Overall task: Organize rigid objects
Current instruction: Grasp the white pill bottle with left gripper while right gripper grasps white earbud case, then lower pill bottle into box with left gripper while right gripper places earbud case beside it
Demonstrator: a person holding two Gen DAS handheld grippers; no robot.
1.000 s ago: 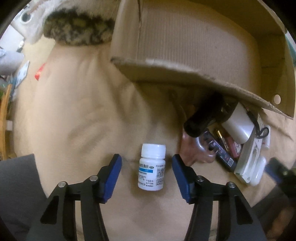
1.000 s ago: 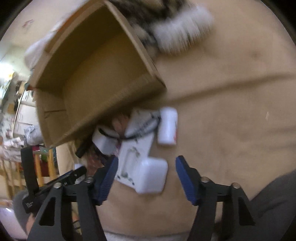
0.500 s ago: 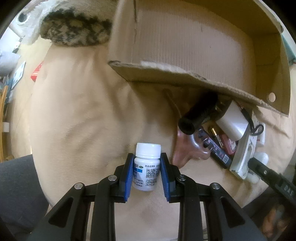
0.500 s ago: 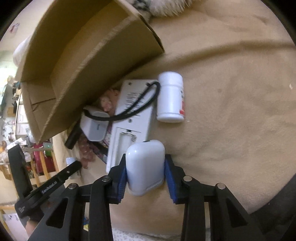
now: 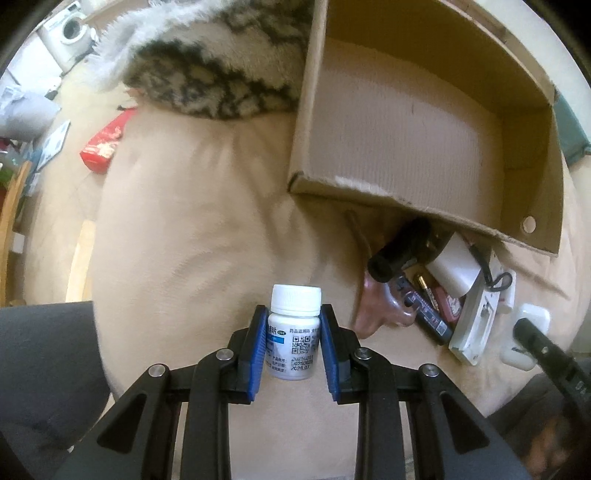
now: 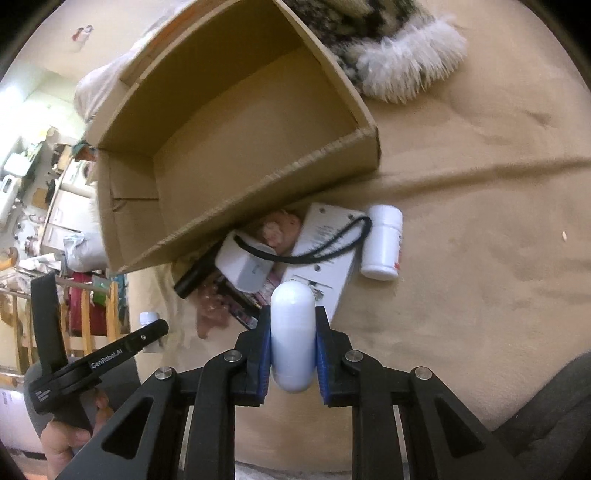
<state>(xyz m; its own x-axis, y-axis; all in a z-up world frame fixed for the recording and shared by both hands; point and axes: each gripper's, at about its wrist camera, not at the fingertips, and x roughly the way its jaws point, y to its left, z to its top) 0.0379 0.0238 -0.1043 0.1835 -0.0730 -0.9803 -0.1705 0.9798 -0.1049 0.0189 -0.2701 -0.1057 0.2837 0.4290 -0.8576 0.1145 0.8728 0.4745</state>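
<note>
My left gripper [image 5: 293,345] is shut on a white pill bottle [image 5: 294,332] with a blue-striped label, held upright above the beige cushion [image 5: 192,236]. My right gripper [image 6: 293,354] is shut on a rounded white case [image 6: 293,332], lifted off the cushion. An open cardboard box [image 5: 424,122] [image 6: 236,147] stands beyond both. At its front edge lies a pile: a black cylinder [image 5: 400,251], a white flat device with a black cord [image 6: 325,243], a white adapter [image 6: 245,264] and a second white bottle [image 6: 382,242] on its side.
A furry patterned throw [image 5: 207,70] lies behind the box. A red packet [image 5: 105,142] and a washing machine [image 5: 68,29] are on the floor at left. A dark grey cloth [image 5: 44,354] covers the cushion's near corner.
Both grippers closed from open, the left on the pill bottle and the right on the white case, then lifted them. The view now looks more into the box.
</note>
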